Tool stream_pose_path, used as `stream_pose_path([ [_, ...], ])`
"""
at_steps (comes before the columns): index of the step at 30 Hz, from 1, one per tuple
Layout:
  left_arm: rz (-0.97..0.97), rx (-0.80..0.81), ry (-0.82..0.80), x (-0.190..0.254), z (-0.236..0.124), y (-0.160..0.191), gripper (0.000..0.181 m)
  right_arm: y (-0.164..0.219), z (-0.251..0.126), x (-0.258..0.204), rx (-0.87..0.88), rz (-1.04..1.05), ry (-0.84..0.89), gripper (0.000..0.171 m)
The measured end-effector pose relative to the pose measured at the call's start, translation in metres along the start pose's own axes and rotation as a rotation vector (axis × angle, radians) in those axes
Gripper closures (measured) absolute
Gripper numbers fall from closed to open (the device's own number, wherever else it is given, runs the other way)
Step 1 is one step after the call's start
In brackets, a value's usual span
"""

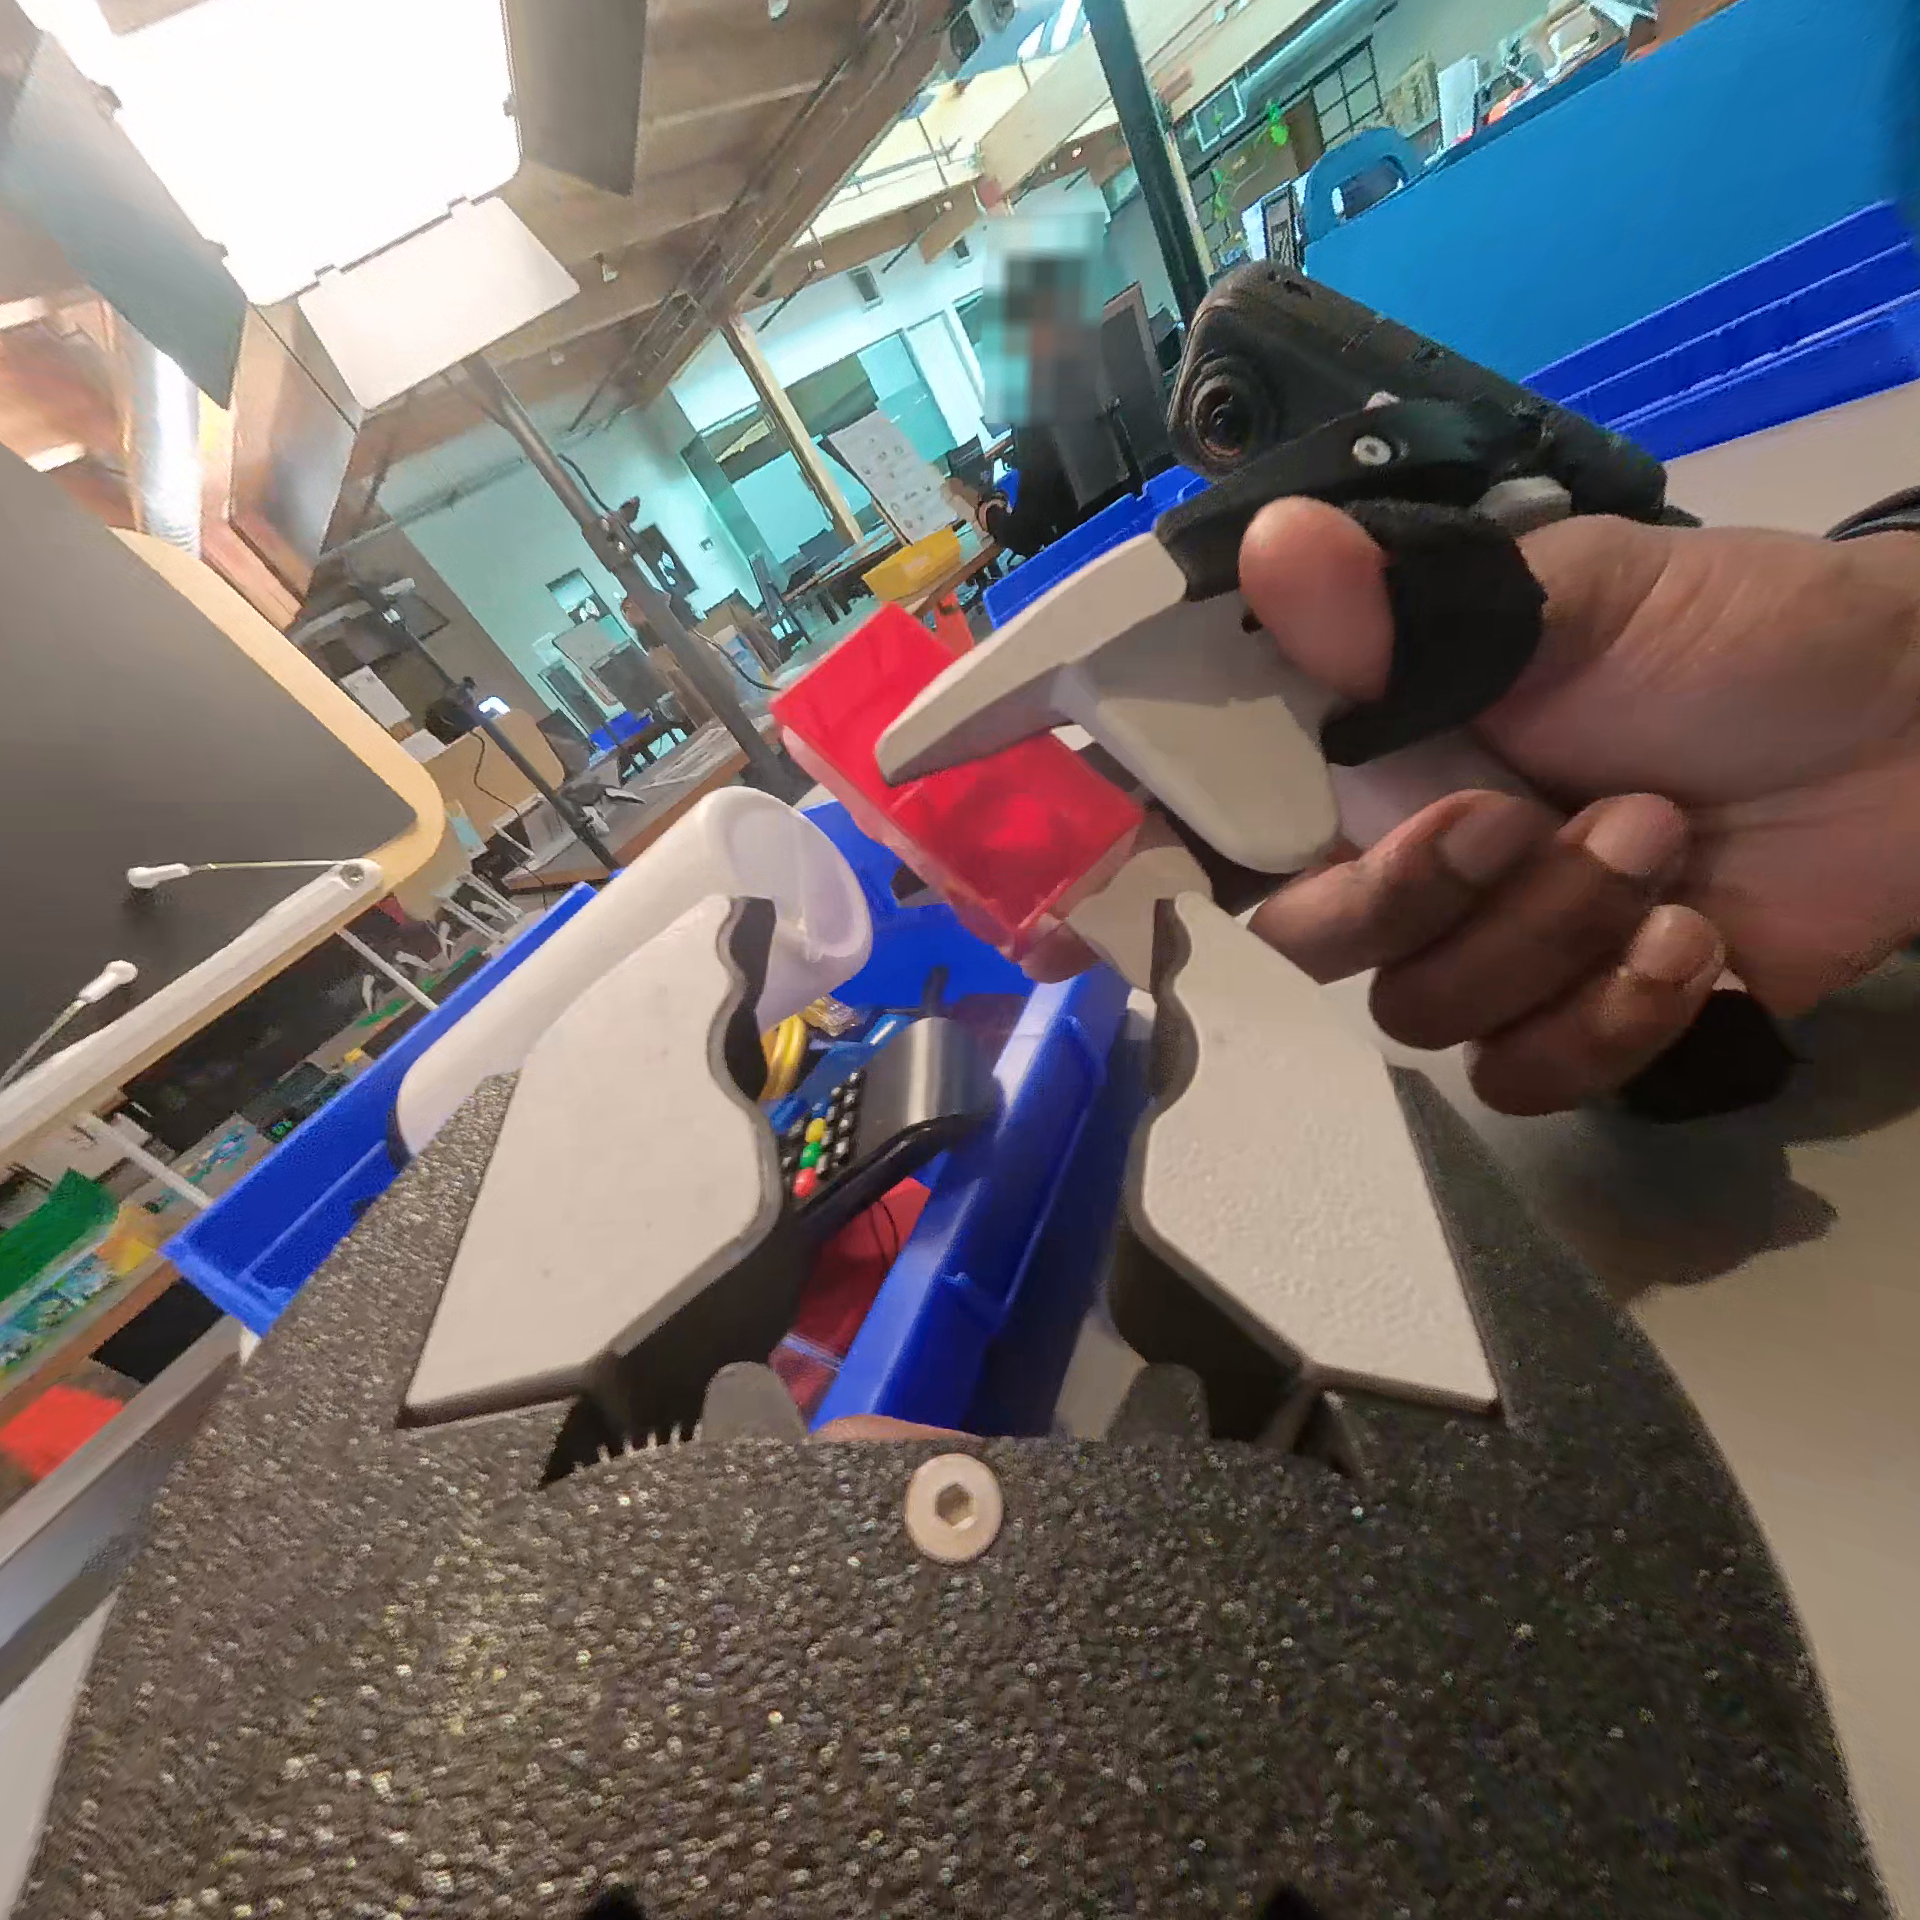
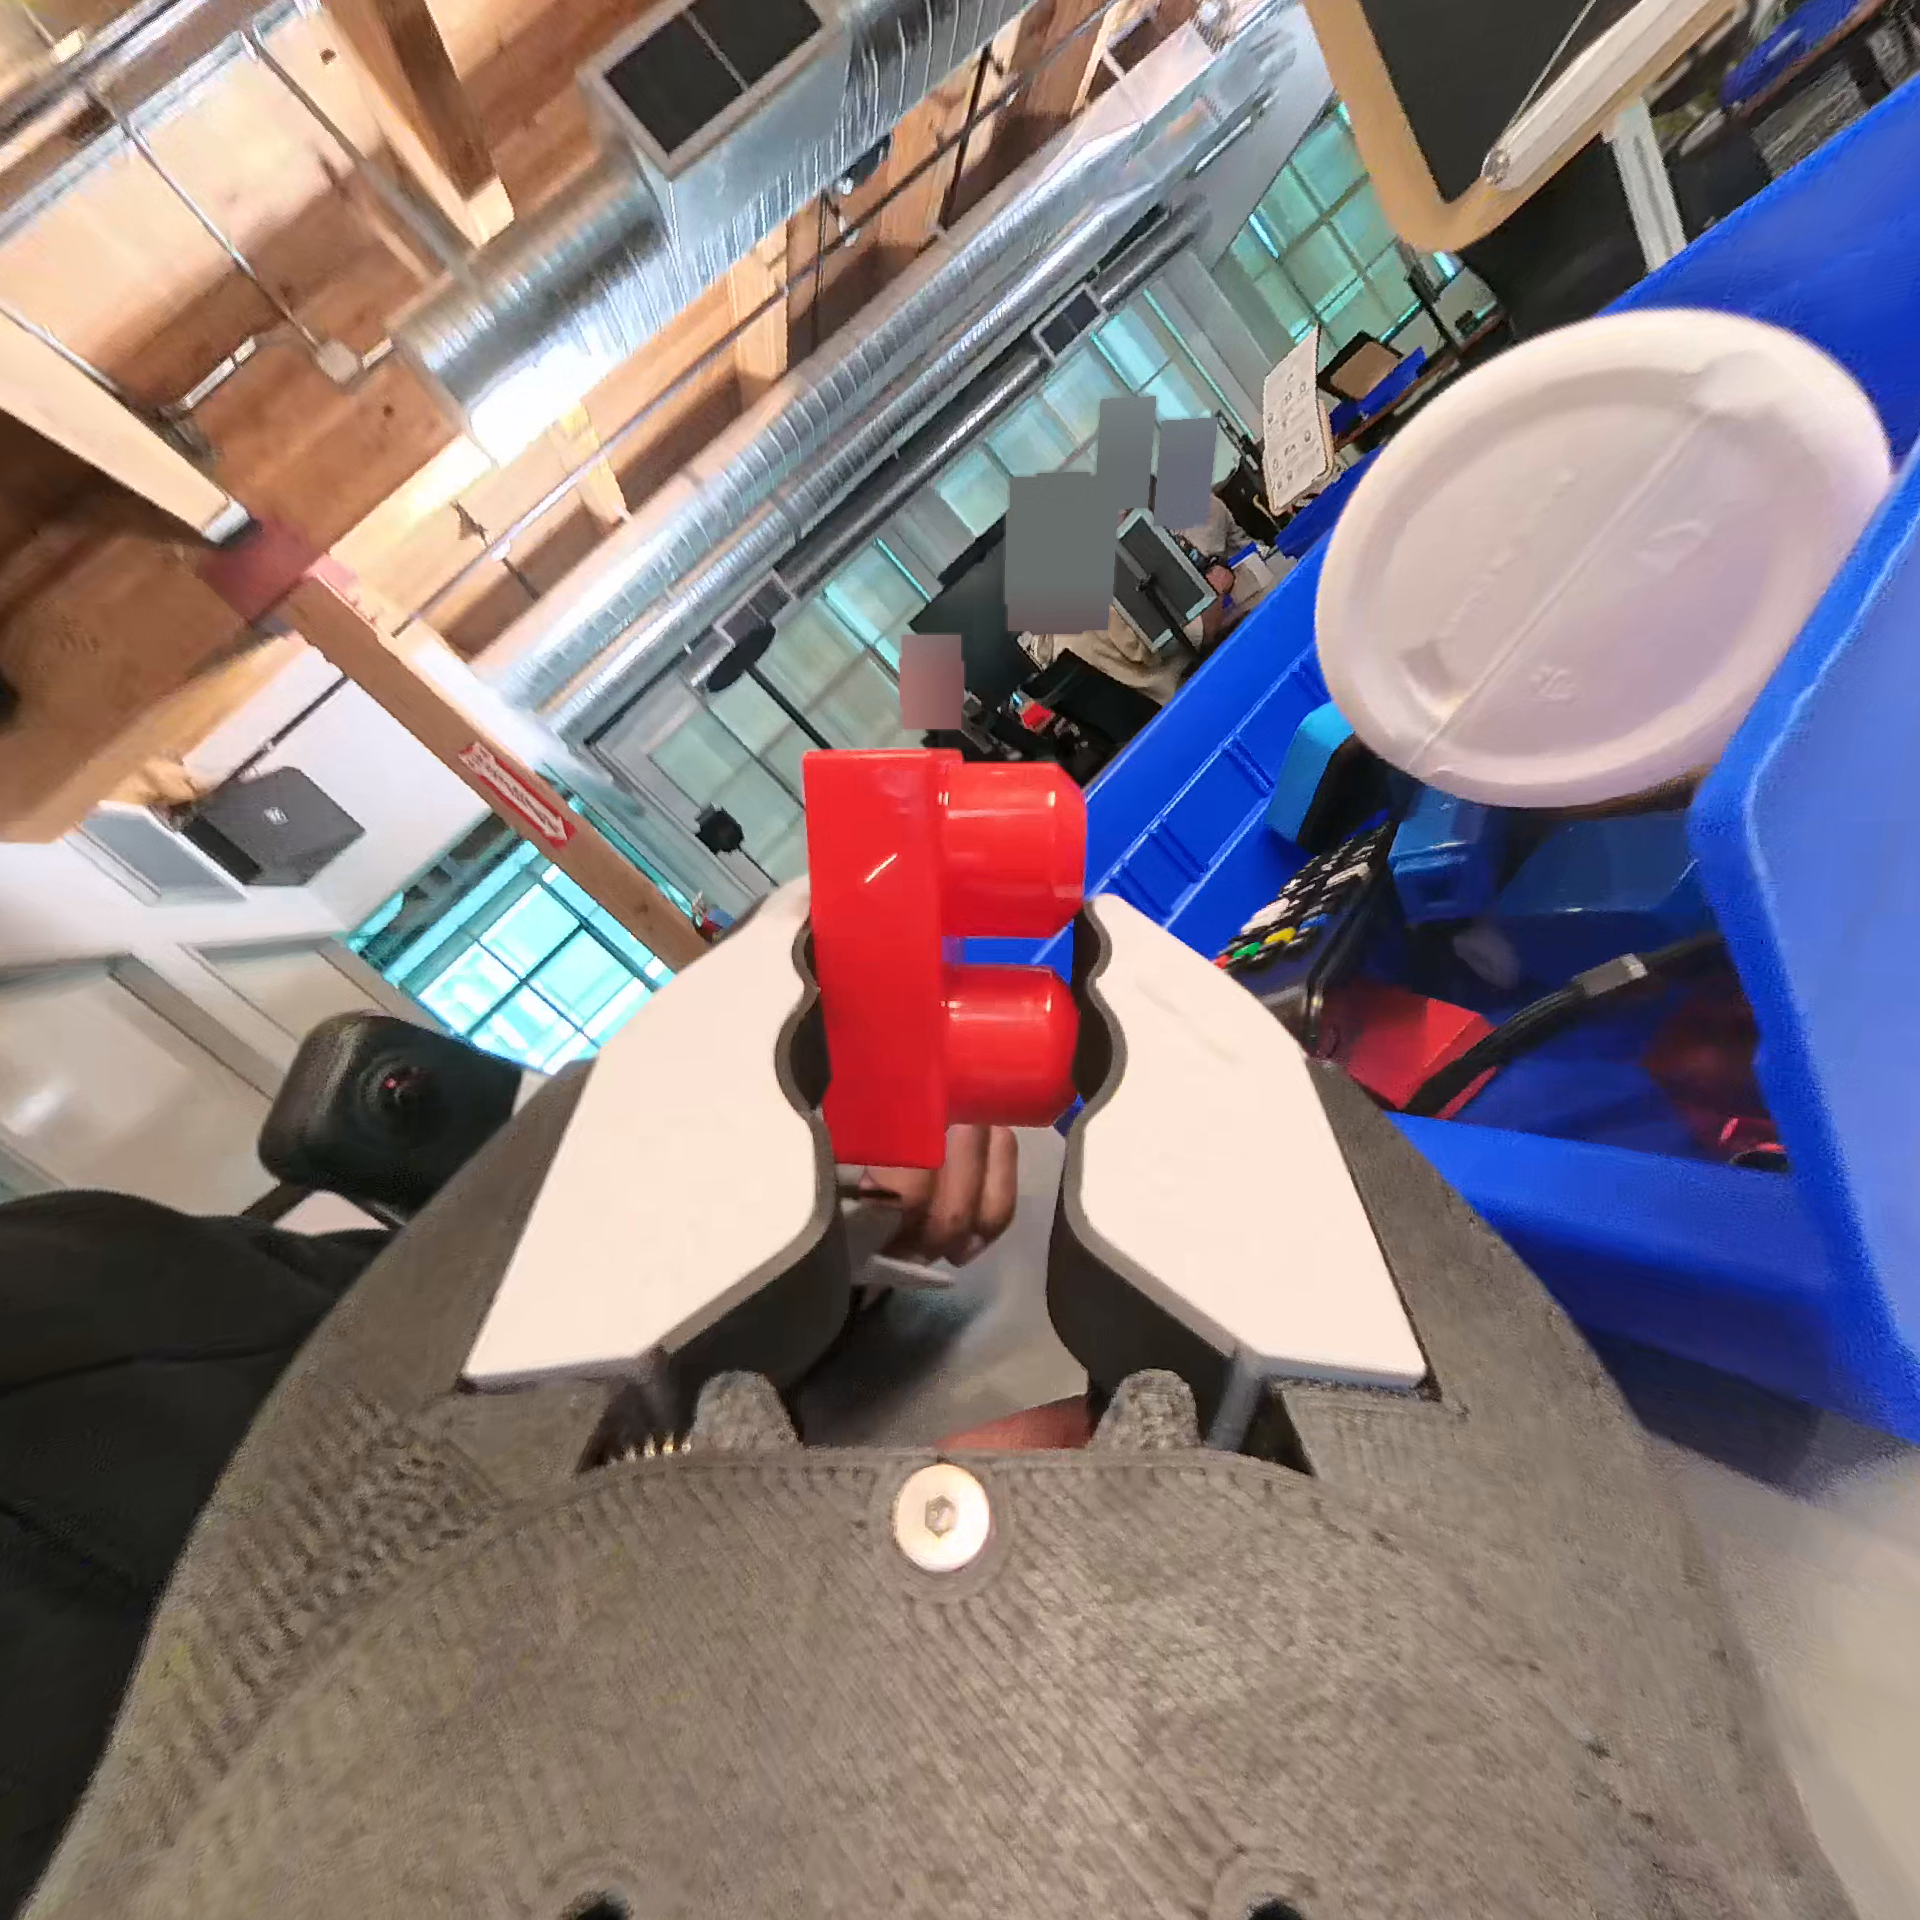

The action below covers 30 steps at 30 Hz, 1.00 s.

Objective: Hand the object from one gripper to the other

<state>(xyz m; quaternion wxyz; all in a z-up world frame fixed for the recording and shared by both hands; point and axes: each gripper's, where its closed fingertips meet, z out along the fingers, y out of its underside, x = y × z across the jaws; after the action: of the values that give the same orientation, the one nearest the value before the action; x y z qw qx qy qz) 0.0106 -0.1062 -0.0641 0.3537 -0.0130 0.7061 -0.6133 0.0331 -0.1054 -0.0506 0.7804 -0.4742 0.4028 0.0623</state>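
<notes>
The right gripper (image 2: 945, 997) was clamped on a red plastic block (image 2: 935, 956), its two grey fingers (image 2: 686, 1122) pressing the block from either side. In the right wrist view the block stood upright between the fingertips, its flat slab toward the left finger and its two round studs toward the right one, and its top end rose clear above the tips. In the left wrist view the same right gripper (image 1: 987, 831) came in from the right, held in a person's hand (image 1: 1621, 790) with a black strap over one finger, and the red block (image 1: 935, 790) sat crosswise between its grey fingers, held up in the air above the far end of a blue bin (image 1: 343, 1153).

The left gripper (image 1: 945, 997) stood released, its two grey fingers (image 1: 623, 1174) spread well apart with nothing between them. Its right fingertip lay just beside the lower edge of the block; whether it touched could not be told. Past its left finger lay a white bottle (image 1: 665, 914), resting along the bin's left rim. The bin held a black keypad with coloured buttons (image 1: 826, 1127), a yellow cable (image 1: 781, 1051) and something red (image 1: 862, 1278). In the right wrist view the white bottle's round base (image 2: 1590, 561) faced the camera over the blue bin (image 2: 1808, 831).
</notes>
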Motion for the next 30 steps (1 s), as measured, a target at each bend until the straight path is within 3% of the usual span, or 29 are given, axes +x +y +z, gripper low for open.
stream_pose_path([
  [9, -0.014, 0.035, -0.055, 0.006, 0.001, -0.005, 0.110, 0.007, 0.004, -0.015, 0.048, 0.055, -0.069, 0.127],
  [16, 0.009, 0.081, -0.103, 0.006, -0.002, -0.012, 0.121, 0.019, 0.009, -0.023, 0.041, 0.073, -0.102, 0.127],
  [20, 0.037, 0.068, -0.139, -0.002, -0.005, -0.010, 0.145, 0.010, 0.006, -0.022, 0.062, 0.027, -0.098, 0.127],
  [30, 0.111, 0.109, -0.100, -0.011, -0.014, -0.017, 0.145, 0.013, 0.004, -0.027, -0.038, -0.152, -0.103, 0.123],
])
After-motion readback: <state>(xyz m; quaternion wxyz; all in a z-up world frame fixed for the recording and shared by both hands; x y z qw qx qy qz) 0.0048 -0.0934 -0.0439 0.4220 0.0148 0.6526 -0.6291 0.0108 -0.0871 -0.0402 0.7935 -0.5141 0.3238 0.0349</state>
